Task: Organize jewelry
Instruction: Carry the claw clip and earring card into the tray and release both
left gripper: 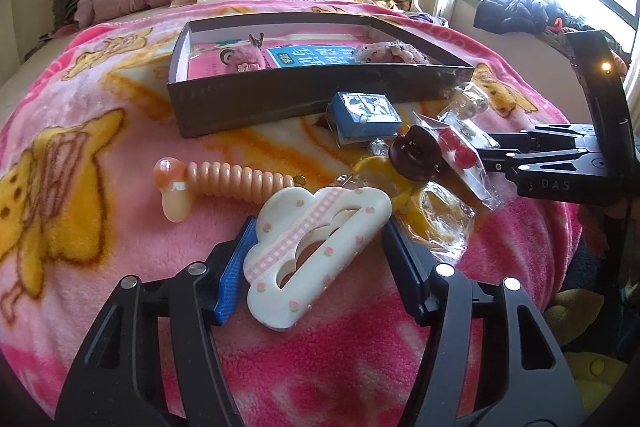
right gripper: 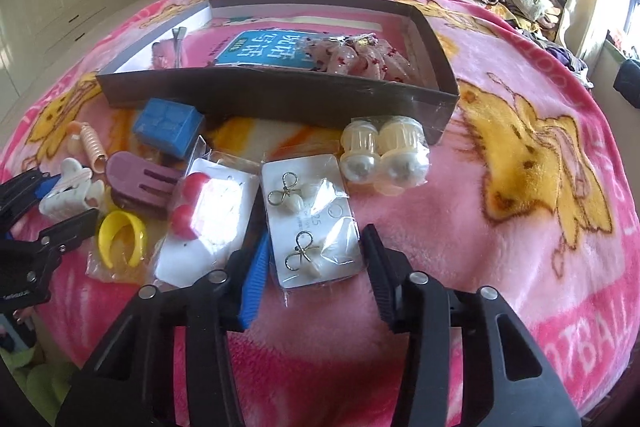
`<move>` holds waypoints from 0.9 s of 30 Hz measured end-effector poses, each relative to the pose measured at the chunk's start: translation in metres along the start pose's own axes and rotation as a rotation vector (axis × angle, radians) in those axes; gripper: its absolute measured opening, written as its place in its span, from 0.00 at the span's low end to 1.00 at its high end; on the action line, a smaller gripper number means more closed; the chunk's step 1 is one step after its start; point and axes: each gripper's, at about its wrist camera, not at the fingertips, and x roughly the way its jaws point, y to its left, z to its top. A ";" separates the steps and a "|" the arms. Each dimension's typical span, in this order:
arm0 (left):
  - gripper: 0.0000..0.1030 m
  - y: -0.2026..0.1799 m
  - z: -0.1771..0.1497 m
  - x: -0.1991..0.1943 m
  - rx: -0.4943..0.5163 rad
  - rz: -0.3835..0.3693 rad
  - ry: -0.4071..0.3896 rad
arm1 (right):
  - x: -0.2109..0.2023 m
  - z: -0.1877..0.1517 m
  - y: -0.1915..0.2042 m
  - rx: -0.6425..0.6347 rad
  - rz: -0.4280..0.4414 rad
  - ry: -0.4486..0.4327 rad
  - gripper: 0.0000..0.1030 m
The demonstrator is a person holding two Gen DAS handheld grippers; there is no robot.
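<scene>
The left gripper (left gripper: pixel 316 251) stands wide open around the cloud clip (left gripper: pixel 316 247), gripping nothing as far as the view shows; the clip lies on the blanket (left gripper: pixel 100 227), its long axis slanting across the gap, so the jaws would close on its ends; the right gripper (right gripper: pixel 316 267), equally open and empty, straddles the earring card (right gripper: pixel 314 223), whose long axis runs along the fingers; the box (left gripper: pixel 304 91) lies just beyond both.
</scene>
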 end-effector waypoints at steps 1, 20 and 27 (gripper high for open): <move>0.51 0.000 0.000 0.000 0.003 0.000 0.000 | -0.002 -0.001 0.000 0.005 0.010 -0.002 0.41; 0.51 0.000 0.009 -0.029 -0.005 0.009 -0.048 | -0.046 -0.017 0.012 0.064 0.122 -0.076 0.40; 0.51 -0.006 0.024 -0.034 0.001 0.008 -0.080 | -0.057 -0.014 0.009 0.076 0.127 -0.110 0.40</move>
